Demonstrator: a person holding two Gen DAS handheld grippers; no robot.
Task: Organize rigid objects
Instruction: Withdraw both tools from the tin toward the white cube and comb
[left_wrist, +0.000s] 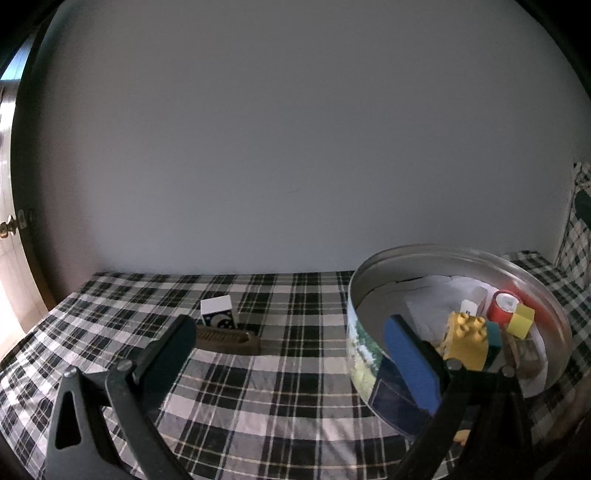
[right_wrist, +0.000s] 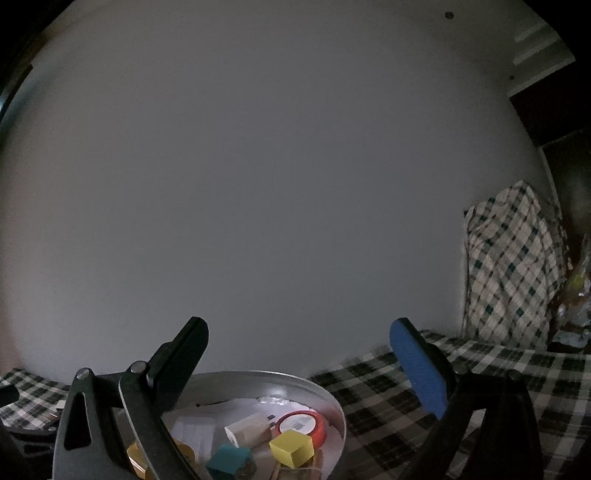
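Note:
A round metal tin (left_wrist: 354, 295) stands on the plaid cloth at the right in the left wrist view. It holds a yellow toy brick (left_wrist: 466, 338), a teal block (left_wrist: 493, 341), a yellow cube (left_wrist: 521, 321) and a red tape roll (left_wrist: 503, 304). My left gripper (left_wrist: 291, 343) is open and empty, its right finger over the tin's near rim. A brown comb (left_wrist: 229, 339) and a small black-and-white box (left_wrist: 218, 312) lie on the cloth ahead. My right gripper (right_wrist: 299, 350) is open and empty above the tin (right_wrist: 266, 378), over the yellow cube (right_wrist: 291, 448), teal block (right_wrist: 229, 459), white charger (right_wrist: 247, 430) and tape roll (right_wrist: 301, 424).
A grey wall (left_wrist: 295, 147) stands close behind the table. The plaid cloth (left_wrist: 258, 387) covers the table. A cloth-draped object (right_wrist: 513, 269) rises at the right. A door with a brass knob (left_wrist: 7, 227) is at the far left.

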